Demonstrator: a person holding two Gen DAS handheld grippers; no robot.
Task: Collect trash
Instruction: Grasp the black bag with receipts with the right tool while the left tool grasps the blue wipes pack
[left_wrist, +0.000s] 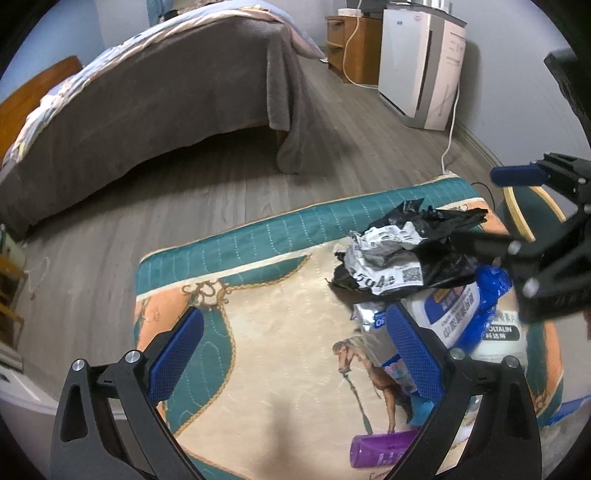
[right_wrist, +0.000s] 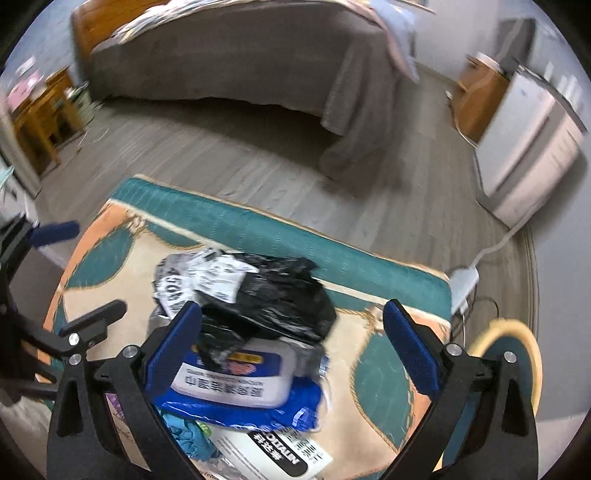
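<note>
The trash lies heaped on the quilted cloth (left_wrist: 266, 354) over the desk: a crumpled black bag (right_wrist: 273, 299) on top, a blue wipes pack (right_wrist: 236, 384) under it, a white box (right_wrist: 273, 450) and a purple bottle (left_wrist: 384, 448) at the near edge. The left claw (left_wrist: 295, 350) stands wide open, empty, beside the heap; the right claw (right_wrist: 291, 350) is open too, straddling the pile. The bag looks feather-light, limp and slick, so a pinch on a bunched fold should serve; the pack is soft, probably heavier, best taken across its narrow width; the right view is blurred, so contact is uncertain.
</note>
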